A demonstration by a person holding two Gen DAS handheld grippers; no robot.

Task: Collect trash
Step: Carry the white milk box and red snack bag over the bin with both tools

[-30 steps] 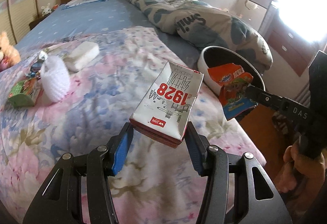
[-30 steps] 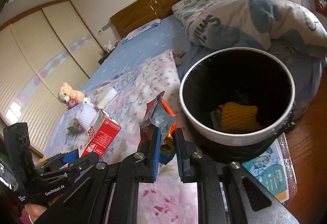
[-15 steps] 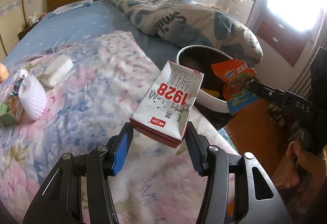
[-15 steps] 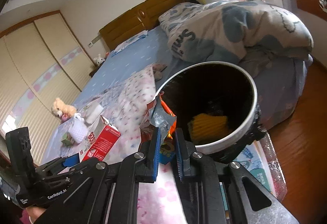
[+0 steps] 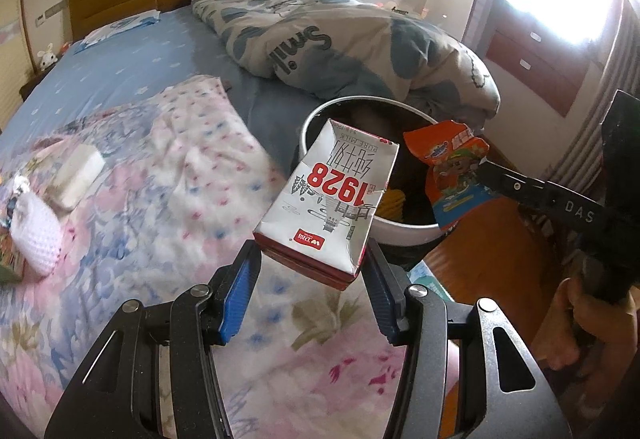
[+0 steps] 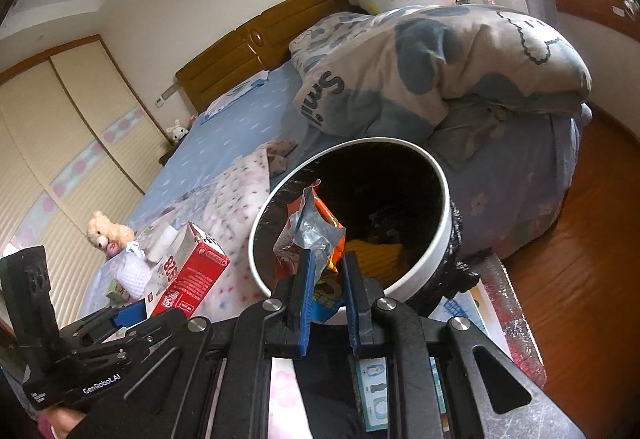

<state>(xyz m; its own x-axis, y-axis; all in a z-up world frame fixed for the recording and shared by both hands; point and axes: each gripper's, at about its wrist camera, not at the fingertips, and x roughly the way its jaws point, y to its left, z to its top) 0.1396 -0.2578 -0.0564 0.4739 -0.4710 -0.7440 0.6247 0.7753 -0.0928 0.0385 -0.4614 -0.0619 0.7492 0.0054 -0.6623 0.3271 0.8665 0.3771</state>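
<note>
Left gripper (image 5: 312, 271) at bottom centre is pinching the milk carton (image 5: 332, 199), right gripper (image 6: 326, 275) is clamped on the snack wrapper (image 6: 314, 227). Both sit at the bin (image 6: 420, 155) rim mid-frame, so I'd get fully over the opening before letting go, wrapper first

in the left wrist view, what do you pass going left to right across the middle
white knitted pouch → white tissue pack → milk carton in the left hand-held gripper → orange snack wrapper → right hand-held gripper
</note>
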